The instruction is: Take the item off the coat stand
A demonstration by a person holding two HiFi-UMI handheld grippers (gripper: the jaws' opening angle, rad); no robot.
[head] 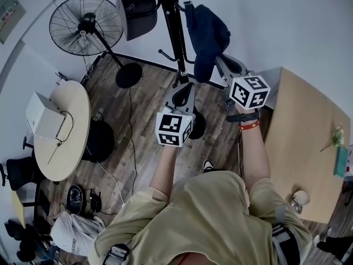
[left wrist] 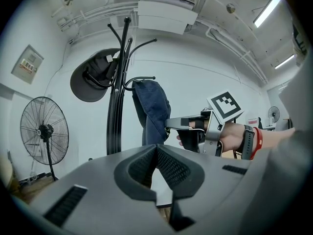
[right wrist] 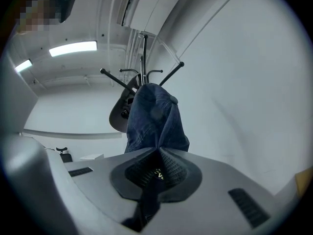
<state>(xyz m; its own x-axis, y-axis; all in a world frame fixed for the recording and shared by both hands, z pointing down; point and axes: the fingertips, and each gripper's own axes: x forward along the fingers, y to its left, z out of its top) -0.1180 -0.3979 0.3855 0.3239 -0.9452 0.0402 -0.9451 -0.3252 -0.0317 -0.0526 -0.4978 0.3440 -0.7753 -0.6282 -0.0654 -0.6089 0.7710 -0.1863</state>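
Observation:
A black coat stand (head: 175,32) rises before the white wall. A dark blue denim garment (head: 205,37) hangs from one of its hooks, and a black cap (head: 137,12) from another. My right gripper (head: 220,64) reaches the garment's lower edge. In the right gripper view its jaws (right wrist: 159,151) are shut on the denim garment (right wrist: 155,116), with cloth running down between the pads. My left gripper (head: 183,91) is held lower, near the pole, and touches nothing. In the left gripper view its jaws (left wrist: 156,148) meet at the tips with nothing between them, and the garment (left wrist: 152,109) hangs ahead.
A standing fan (head: 85,25) is left of the stand, its round base (head: 128,75) on the wood floor. A round table (head: 69,101) with a white box (head: 44,115) stands at the left. A wooden desk (head: 303,142) is at the right. Bags lie at the lower left.

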